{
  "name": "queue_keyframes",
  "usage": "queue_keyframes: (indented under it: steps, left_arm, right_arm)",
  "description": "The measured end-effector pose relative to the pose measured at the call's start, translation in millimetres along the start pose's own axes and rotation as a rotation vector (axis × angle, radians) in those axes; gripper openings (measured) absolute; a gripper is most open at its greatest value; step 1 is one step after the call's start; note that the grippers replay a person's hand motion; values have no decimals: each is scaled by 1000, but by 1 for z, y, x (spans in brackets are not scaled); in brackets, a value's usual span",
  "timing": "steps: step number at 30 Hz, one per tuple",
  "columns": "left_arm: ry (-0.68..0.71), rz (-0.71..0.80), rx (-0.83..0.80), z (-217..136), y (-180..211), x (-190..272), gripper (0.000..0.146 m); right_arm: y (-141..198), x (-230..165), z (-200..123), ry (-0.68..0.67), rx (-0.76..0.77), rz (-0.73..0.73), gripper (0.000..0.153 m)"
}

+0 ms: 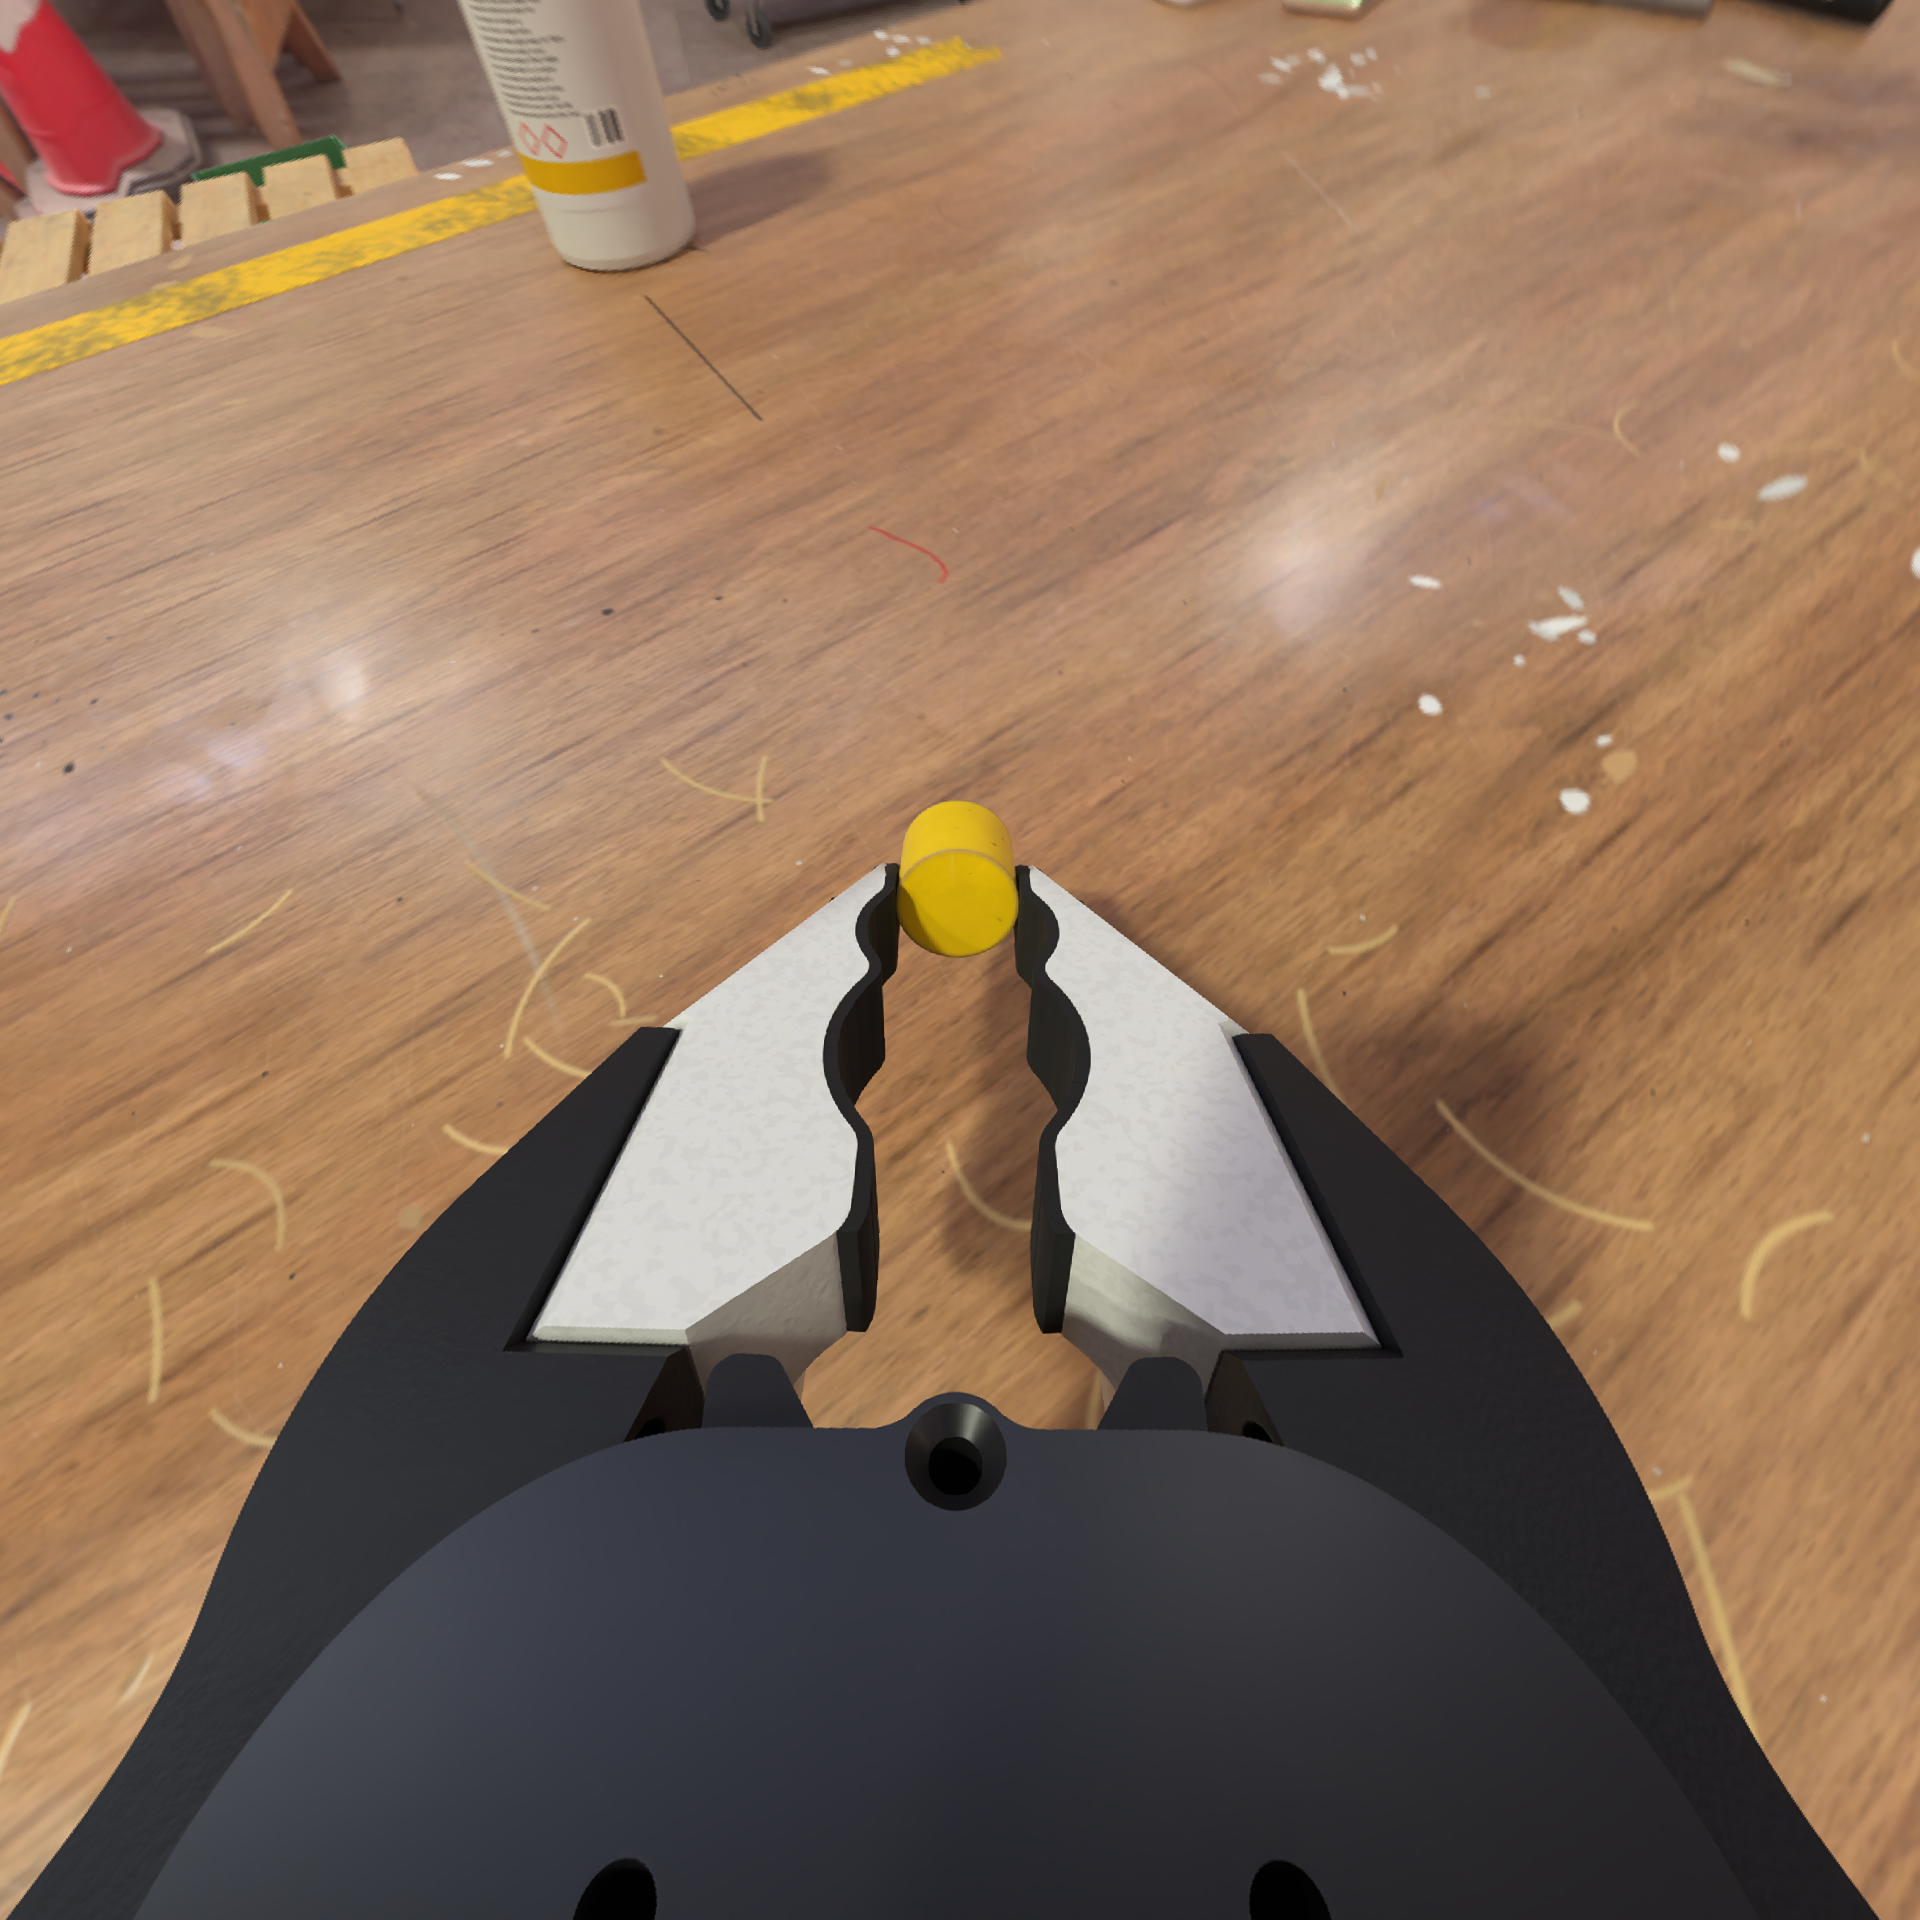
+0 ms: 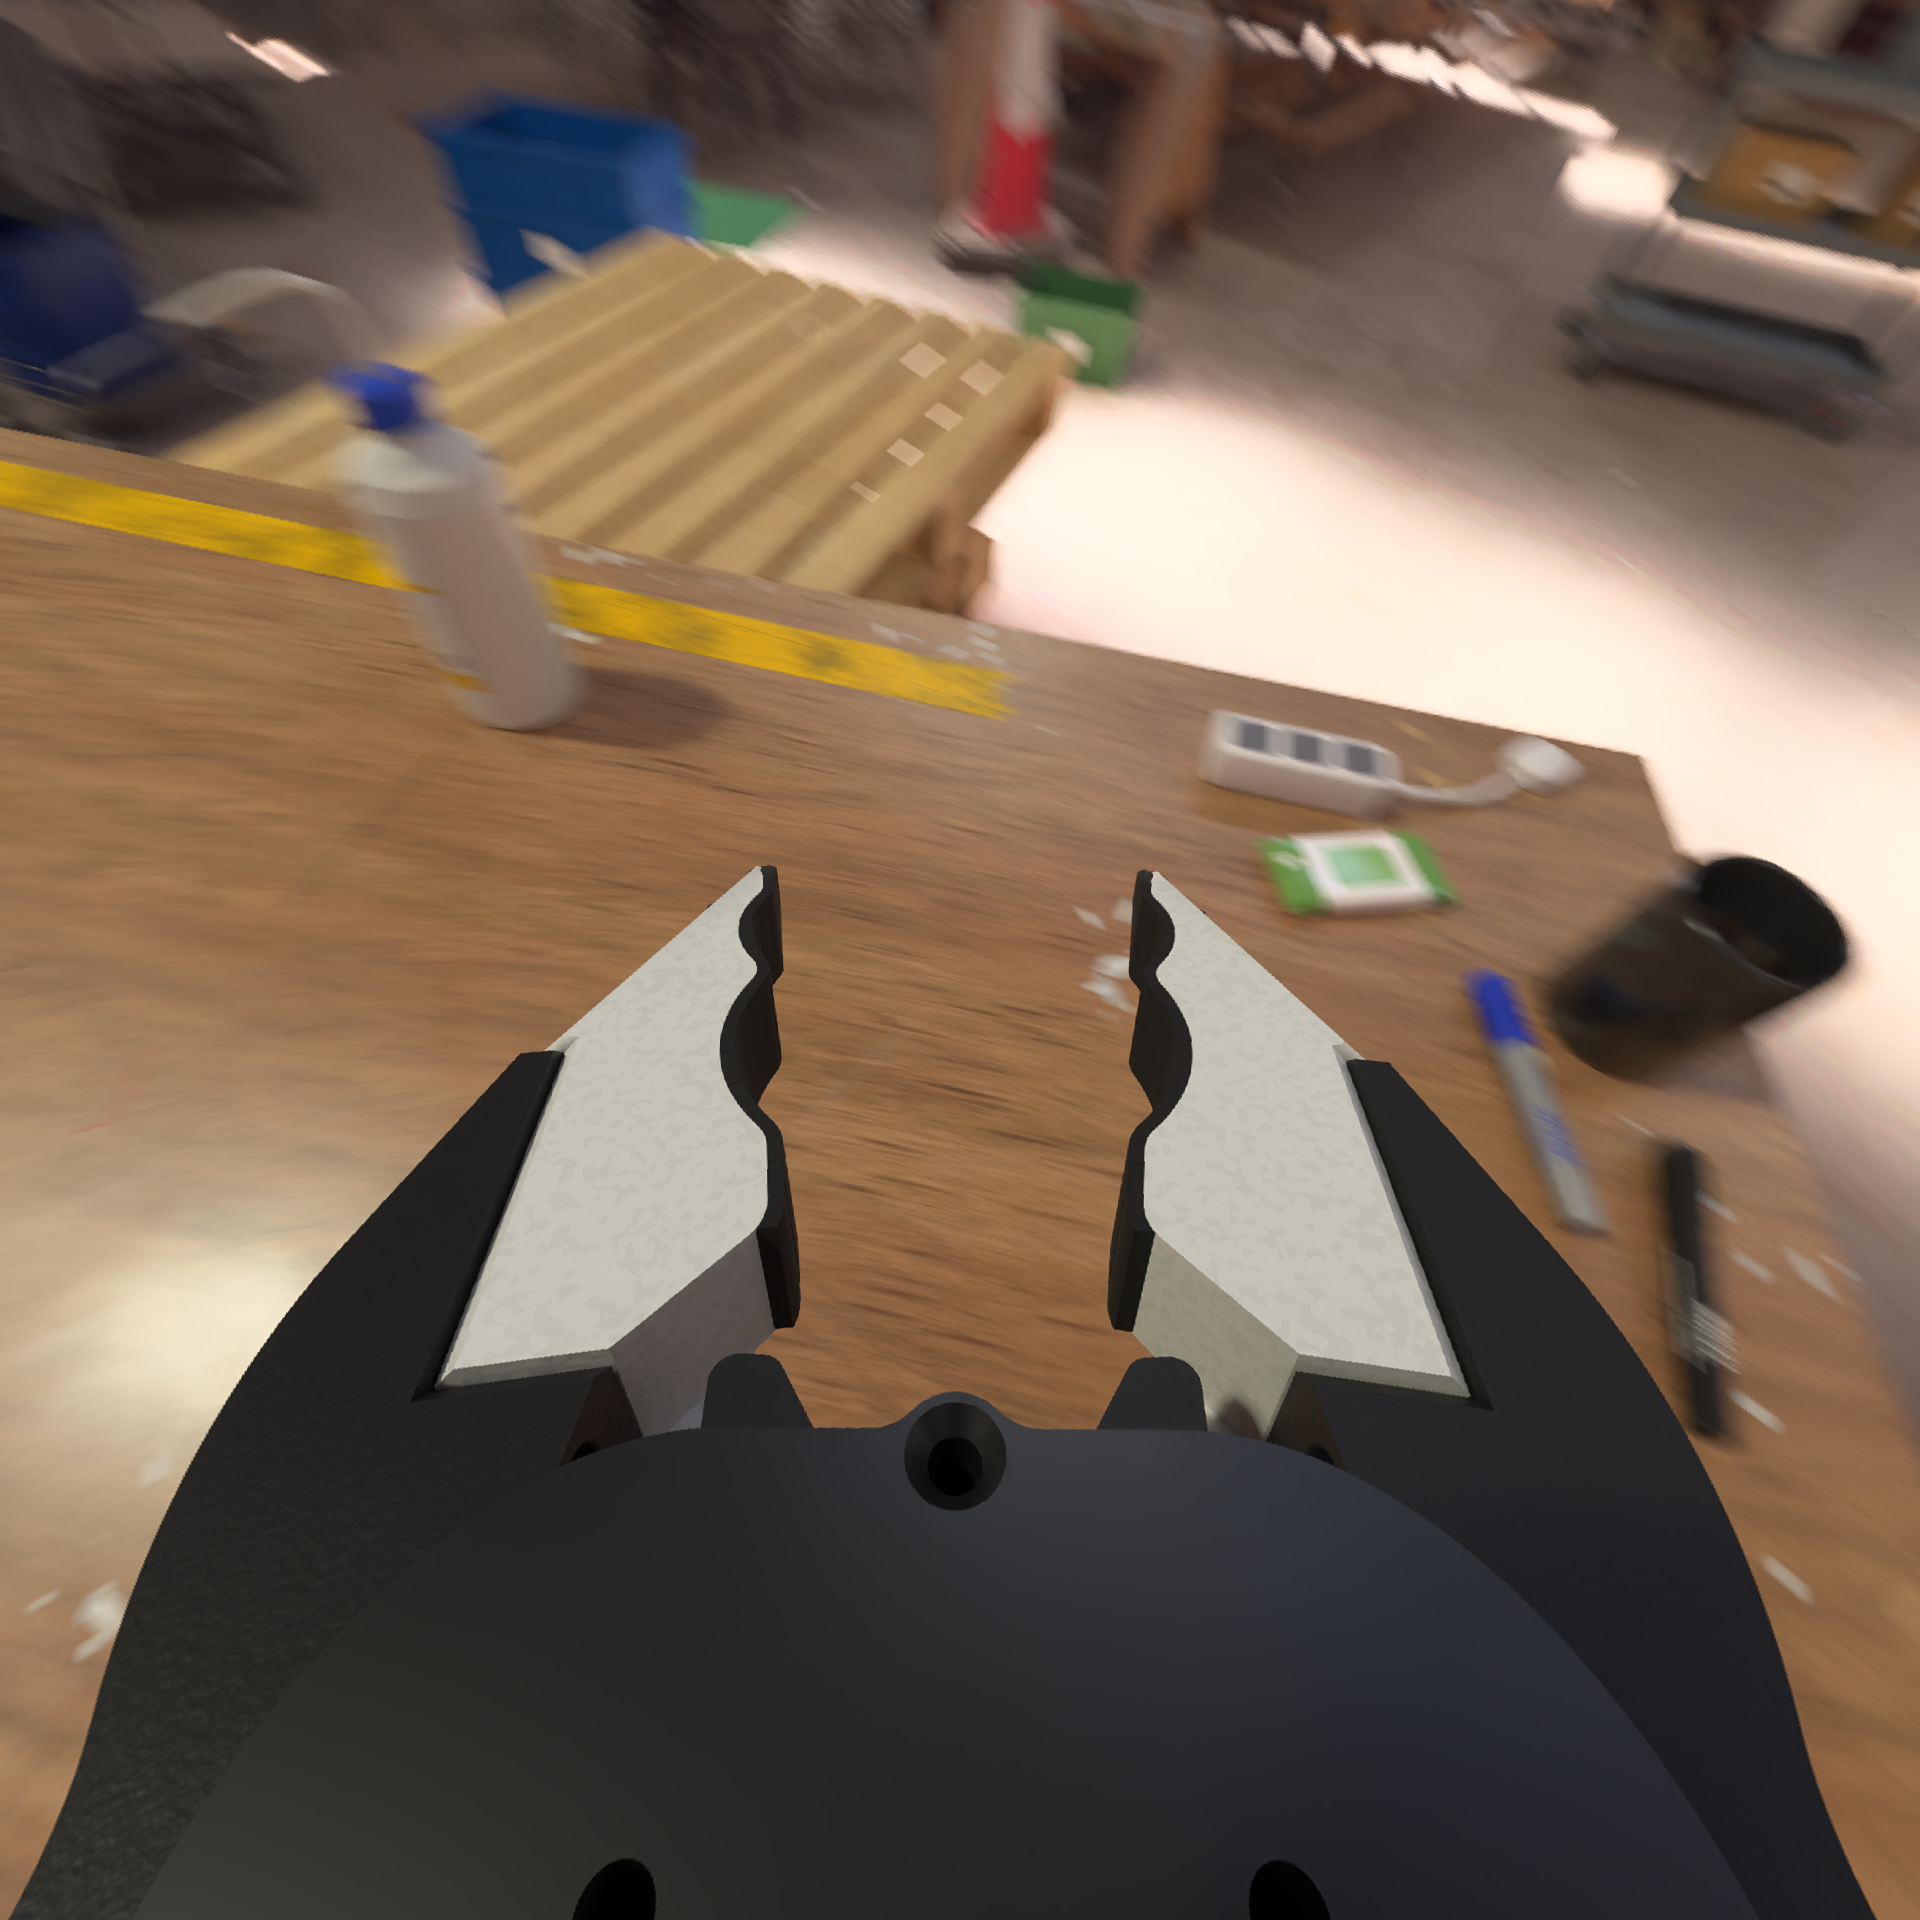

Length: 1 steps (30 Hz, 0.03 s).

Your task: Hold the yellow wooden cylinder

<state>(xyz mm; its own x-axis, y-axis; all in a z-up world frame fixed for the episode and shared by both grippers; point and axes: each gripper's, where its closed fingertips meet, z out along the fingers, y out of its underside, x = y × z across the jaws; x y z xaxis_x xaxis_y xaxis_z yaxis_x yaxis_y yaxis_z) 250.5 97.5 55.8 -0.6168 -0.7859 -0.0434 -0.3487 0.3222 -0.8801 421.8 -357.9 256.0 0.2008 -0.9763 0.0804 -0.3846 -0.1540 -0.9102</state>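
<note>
Cup (image 2: 1704, 961) tipped over w/ dark inside; left claw (image 1: 956, 896) pinching yellow cylinder (image 1: 956, 883), right claw (image 2: 956, 883) spread, nothing gripped.

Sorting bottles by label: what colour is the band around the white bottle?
Yellow band on the white bottle; left wrist view.

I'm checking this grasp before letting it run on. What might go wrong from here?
1. The left gripper pinches the yellow wooden cylinder only at its very fingertips, on the curved side, so it may well slip out or roll forward.
2. The right gripper is open and empty, so nothing backs up a drop.
3. A dropped cylinder could roll across the smooth wooden table.
</note>
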Motion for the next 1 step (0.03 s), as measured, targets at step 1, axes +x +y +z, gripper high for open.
queue_keyframes:
  steps: [1]
  left_arm:
    - [-7,-23,13,-1,-2,-2,21]
  right_arm:
    - [1,-26,-5,-79,52,-7,67]
